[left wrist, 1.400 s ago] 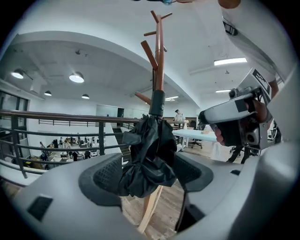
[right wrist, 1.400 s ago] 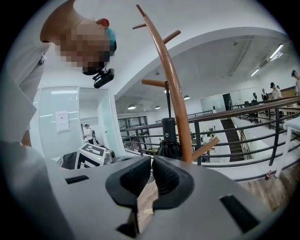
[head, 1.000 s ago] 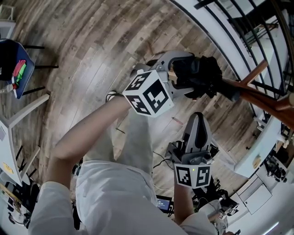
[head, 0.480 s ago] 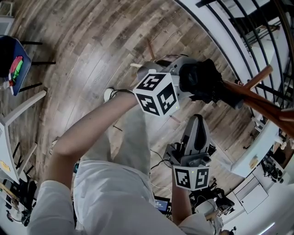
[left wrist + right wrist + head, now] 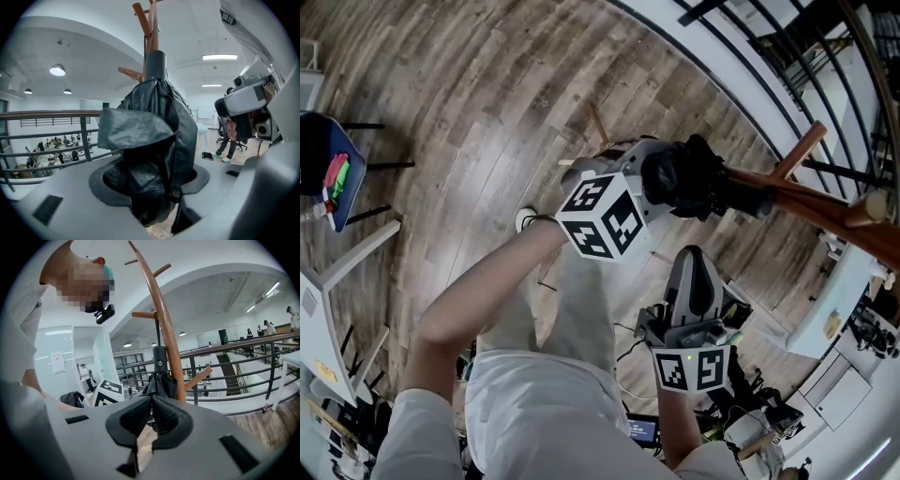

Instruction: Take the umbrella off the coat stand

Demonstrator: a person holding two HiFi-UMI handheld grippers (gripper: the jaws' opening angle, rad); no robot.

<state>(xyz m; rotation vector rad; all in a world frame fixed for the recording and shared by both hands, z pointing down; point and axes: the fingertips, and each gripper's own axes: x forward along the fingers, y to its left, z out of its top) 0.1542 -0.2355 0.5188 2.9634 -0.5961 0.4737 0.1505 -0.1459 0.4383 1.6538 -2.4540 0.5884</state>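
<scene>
1. Nearest the camera, the left gripper (image 5: 150,180) has just been closing its jaws. They now press on the crumpled black fabric of the folded umbrella (image 5: 154,122), which fills the gap between the pads.
2. The right gripper (image 5: 151,416) is lower and nearer the person's body. Its ribbed pads meet and nothing is between them.
3. Each gripper carries a white marker cube (image 5: 605,214) printed with black square patterns. These are codes rather than words.
4. The umbrella is on the coat stand (image 5: 166,333), tight against its curved brown wooden pole. Its black cylindrical end points up, and a thin dark rod rises from that end toward a peg.
5. A small round emblem (image 5: 160,363) on the cylinder is too small to read.
6. Below lies a floor (image 5: 487,112) of grey-brown wood planks. At the left edge a dark blue seat (image 5: 326,141) holds pink and green items.
7. Behind the stand a dark metal railing (image 5: 243,350) borders a lower open hall with white walls, a curved white ceiling and round ceiling lamps (image 5: 57,70).
</scene>
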